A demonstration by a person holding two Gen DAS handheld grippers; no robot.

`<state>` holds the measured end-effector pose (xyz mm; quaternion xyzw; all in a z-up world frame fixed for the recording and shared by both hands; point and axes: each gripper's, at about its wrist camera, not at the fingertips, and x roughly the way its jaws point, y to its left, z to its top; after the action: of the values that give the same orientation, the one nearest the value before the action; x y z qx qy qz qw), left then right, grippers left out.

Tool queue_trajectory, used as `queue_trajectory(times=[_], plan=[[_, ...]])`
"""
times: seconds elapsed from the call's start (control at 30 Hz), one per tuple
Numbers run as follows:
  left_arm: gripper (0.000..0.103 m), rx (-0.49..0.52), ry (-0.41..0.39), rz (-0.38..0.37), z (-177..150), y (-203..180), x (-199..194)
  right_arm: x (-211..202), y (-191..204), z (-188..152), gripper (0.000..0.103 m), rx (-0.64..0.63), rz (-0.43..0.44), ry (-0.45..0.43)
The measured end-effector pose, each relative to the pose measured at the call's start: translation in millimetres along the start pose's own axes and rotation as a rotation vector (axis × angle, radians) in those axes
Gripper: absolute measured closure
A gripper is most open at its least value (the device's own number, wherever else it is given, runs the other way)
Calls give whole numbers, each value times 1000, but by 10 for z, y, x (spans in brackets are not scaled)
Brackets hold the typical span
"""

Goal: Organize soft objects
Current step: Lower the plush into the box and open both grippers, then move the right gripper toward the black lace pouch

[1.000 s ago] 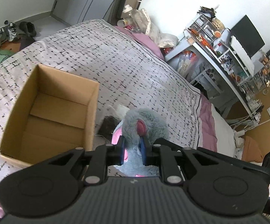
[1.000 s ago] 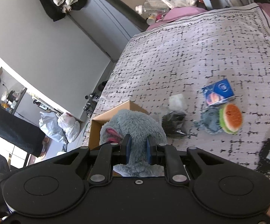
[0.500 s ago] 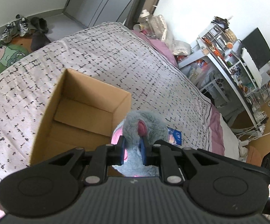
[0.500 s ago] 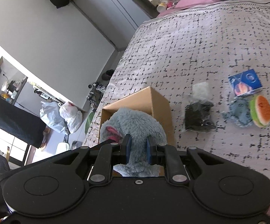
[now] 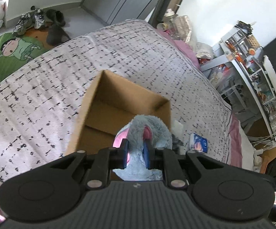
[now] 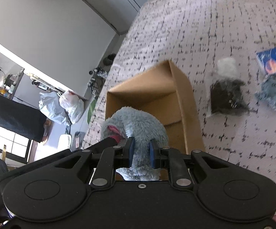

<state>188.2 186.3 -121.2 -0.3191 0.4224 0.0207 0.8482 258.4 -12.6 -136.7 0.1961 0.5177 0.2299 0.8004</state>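
Plush toy (image 5: 151, 127): clamped by jaws of left gripper (image 5: 135, 153) and right gripper (image 6: 141, 153); cardboard box (image 5: 99, 87) opening apparently at 12 o'clock, just beyond.

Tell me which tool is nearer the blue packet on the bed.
Right, slightly. Both grip the plush; the right tool holds the side toward the blue packet, the left tool the far side.

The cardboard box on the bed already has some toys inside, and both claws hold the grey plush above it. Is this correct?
Not quite: the cardboard box shows only bare bottom flaps, as far as the left wrist view shows. Both the left claw and the right claw do grip the grey plush above it.
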Motion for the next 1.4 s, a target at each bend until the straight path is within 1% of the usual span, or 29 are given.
queue_trajectory(times=[0.13,0.17,0.27,0.3,0.33,0.37,0.4,0.43,0.47,0.53,0.6,0.7,0.77,0.8,0.87,1.0,1.07,1.13,1.2,1.27,1.4], plan=[[87,-21,17,4,30,118,21,98,17,-28,85,14,-1,30],[87,-28,19,10,38,144,24,121,21,-32,83,17,1,40],[87,-43,18,18,63,190,28,165,27,-48,81,25,-2,62],[87,-47,17,17,72,201,26,164,25,-48,79,30,0,66],[87,-48,18,21,80,206,22,156,22,-50,73,34,3,71],[86,-43,17,32,89,202,12,138,18,-50,64,39,2,75],[86,-36,11,52,99,194,-1,119,16,-44,59,43,-2,78],[83,-26,7,70,106,181,-12,84,14,-46,54,41,-4,74],[82,-18,7,90,114,165,-28,39,14,-46,53,34,-4,66],[82,-21,6,96,123,159,-64,-54,-8,-35,49,29,-5,62],[81,-14,9,108,126,126,-95,-162,-28,-24,48,24,-4,51],[72,-8,14,120,121,63,-126,-336,-48,-20,41,-7,-20,21],[62,-7,18,124,102,11,-137,-452,-64,-22,32,-31,-36,-8],[60,-3,19,128,90,-23,-141,-512,-75,-25,30,-44,-46,-23],[53,4,20,140,62,-95,-145,-609,-96,-32,22,-66,-65,-47],[46,29,29,152,-6,-259,-152,-777,-179,-43,20,-79,-92,-80],[39,55,29,152,-49,-362,-167,-853,-219,-53,11,-85,-107,-96],[33,78,28,154,-94,-457,-183,-940,-257,-68,9,-95,-127,-121],[31,93,21,160,-141,-552,-201,-1005,-305,-71,8,-92,-139,-131],[30,105,19,167,-184,-624,-208,-1066,-382,-76,1,-73,-151,-140],[29,126,27,156,-273,-763,-216,-1186,-538,-114,1,-62,-196,-170]])
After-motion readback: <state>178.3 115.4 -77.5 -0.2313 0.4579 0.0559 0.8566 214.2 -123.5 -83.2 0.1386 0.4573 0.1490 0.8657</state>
